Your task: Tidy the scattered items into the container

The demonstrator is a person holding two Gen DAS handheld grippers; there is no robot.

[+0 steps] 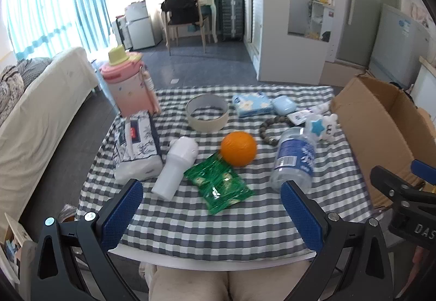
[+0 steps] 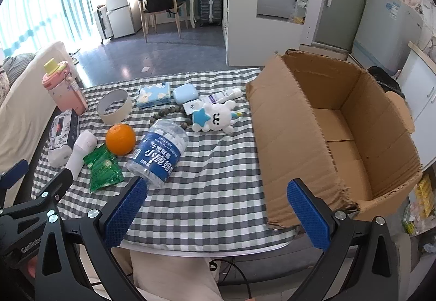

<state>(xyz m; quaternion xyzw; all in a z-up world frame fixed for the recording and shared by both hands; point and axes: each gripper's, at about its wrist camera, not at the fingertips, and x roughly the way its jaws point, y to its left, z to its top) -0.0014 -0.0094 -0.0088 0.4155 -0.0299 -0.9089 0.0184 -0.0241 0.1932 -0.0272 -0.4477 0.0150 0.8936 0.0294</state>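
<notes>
The left gripper (image 1: 212, 203) hangs over the near edge of the checked surface (image 1: 218, 230), its blue pads spread wide with nothing between them. Just ahead lie a green snack packet (image 1: 219, 182), a white flashlight (image 1: 177, 166) and an orange (image 1: 238, 148) that touches the packet's far corner. To their left a patterned tissue pack (image 1: 137, 147) lies beside an upright pink water bottle (image 1: 128, 85).

The right gripper (image 2: 215, 205) is likewise wide open and empty, near the front edge of the surface, between the scattered things and the cardboard box (image 2: 340, 137). The box stands open on the right side of the surface, nothing visible inside it. A clear jar with a blue label (image 2: 160, 151) lies on its side by the left pad. Farther back are a white plush toy with a blue star (image 2: 215, 117), a bead bracelet (image 2: 169, 111), a tape roll (image 2: 114, 106), a blue floral tissue packet (image 2: 154, 95), a light blue case (image 2: 185, 94) and a white tube (image 2: 223, 95).
</notes>
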